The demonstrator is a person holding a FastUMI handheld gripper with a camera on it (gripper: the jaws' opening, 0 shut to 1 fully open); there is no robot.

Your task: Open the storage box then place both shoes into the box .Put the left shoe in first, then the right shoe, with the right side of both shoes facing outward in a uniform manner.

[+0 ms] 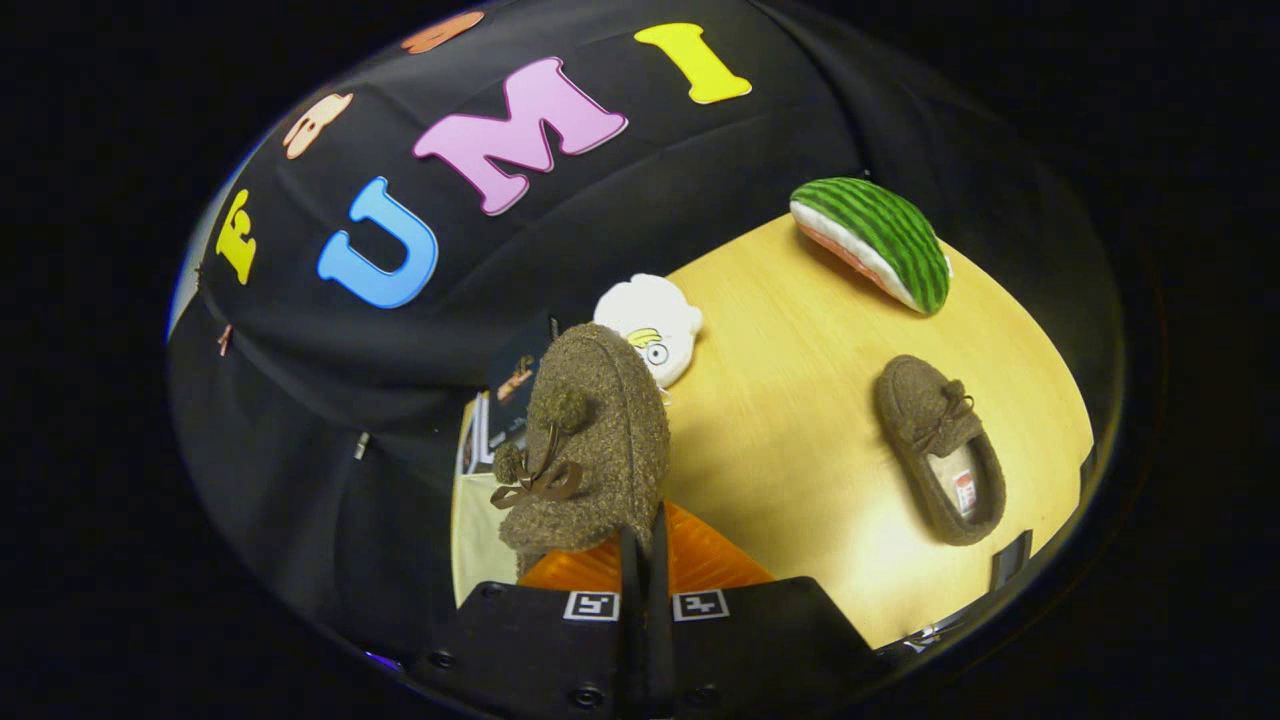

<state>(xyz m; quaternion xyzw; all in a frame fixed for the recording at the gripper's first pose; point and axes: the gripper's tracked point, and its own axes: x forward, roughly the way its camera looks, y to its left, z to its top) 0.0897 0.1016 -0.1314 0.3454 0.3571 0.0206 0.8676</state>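
Gripper fingers nearly closed, pinching the heel edge of a brown pom-pom slipper held aloft, second slipper lying well apart from it on the wooden table; risk: thin edge grip lets the slipper swing or slip free.

- The held slipper hides part of the white plush toy and most of the box behind it.
- The gripper fingers press close together; the slipper's edge between them is perhaps pinched, too thin to tell.
- The second slipper's insole label is too small to read.
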